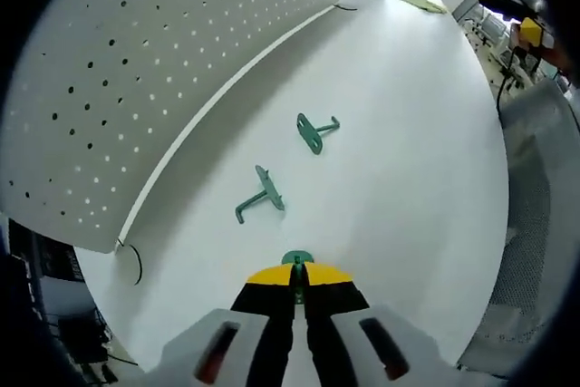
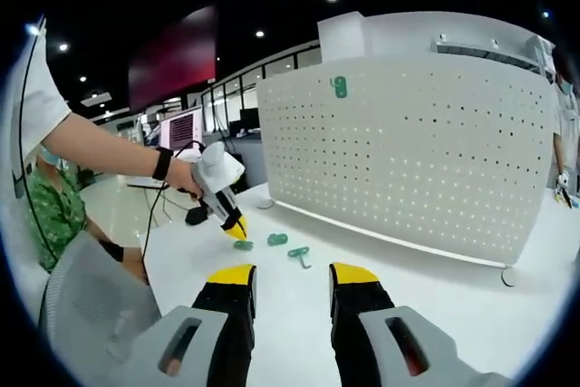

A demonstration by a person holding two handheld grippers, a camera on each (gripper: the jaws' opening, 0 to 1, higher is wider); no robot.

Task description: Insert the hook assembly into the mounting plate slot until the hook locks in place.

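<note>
- Hooks: two green hooks lay on the white worktop (image 1: 408, 160) in the left gripper view, the nearer hook (image 1: 261, 195) and the farther hook (image 1: 315, 130) apart from each other, both near the foot of the pegboard (image 1: 154, 61).
- The left claw (image 1: 297, 280) was closed on a third green piece (image 1: 296, 259), gripped between its yellow tips just above the worktop.
- The right claw (image 2: 292, 276) stood wide open, holding and touching nothing.
- In the right gripper view, a green plate (image 2: 339, 88) sat high on the pegboard, and a person's hand (image 2: 186, 176) held the left claw over the hooks.
</note>
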